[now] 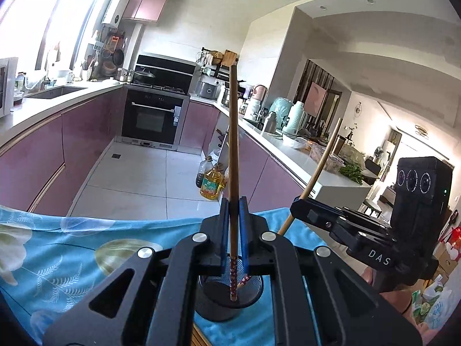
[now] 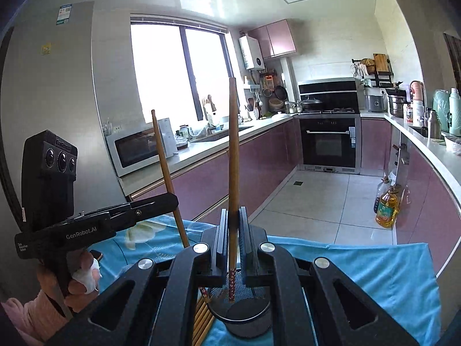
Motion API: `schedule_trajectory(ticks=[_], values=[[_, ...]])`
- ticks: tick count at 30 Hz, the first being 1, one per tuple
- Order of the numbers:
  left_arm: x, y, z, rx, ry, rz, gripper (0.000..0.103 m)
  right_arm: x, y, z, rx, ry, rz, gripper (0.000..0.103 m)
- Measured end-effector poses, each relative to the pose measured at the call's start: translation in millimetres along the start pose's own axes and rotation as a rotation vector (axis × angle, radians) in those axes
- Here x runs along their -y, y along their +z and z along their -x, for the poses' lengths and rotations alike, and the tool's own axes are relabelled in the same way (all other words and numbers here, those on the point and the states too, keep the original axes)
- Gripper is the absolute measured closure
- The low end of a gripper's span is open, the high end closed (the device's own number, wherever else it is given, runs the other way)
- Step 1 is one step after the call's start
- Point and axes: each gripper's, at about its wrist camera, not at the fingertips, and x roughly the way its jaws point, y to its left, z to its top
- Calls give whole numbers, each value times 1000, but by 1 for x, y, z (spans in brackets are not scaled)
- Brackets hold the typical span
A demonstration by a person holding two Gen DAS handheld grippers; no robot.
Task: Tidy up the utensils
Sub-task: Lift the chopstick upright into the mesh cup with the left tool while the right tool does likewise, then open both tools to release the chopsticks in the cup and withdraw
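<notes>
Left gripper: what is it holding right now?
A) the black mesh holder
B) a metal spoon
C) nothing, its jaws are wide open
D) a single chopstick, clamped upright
D: the left gripper is shut on one brown chopstick that stands upright above the black mesh holder.

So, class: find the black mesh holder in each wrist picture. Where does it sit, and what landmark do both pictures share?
Left wrist view: the black mesh holder sits at bottom centre, under the closed left gripper, on the blue cloth.
Right wrist view: it sits at bottom centre, under the closed right gripper.
Shared landmark: the built-in oven.
</notes>
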Motion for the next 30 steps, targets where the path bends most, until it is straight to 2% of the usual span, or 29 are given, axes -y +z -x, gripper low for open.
schedule_trajectory(ticks=[3,10,13,21,22,26,30], values=[[-1,-10,-23,-38,18,-10,95,4,-7,-18,-69,-6,2,97],[-12,-48,-77,-213,24,-51,95,6,-37,-56,-259,0,23,97],[-23,-55,-94,-248,37,-47,95,7,-42,-67,-302,-10,14,97],[-30,-51,-115,-262,50,-50,94,10,-41,-73,-302,-28,-26,95],[-29,-51,-114,-261,50,-49,91,10,-41,-72,-296,-27,-29,95],[-31,-51,-101,-238,66,-52,84,12,-43,-64,-268,-22,-37,83],[-35,-53,-72,-183,97,-64,70,6,-46,-49,-226,-15,-31,73]])
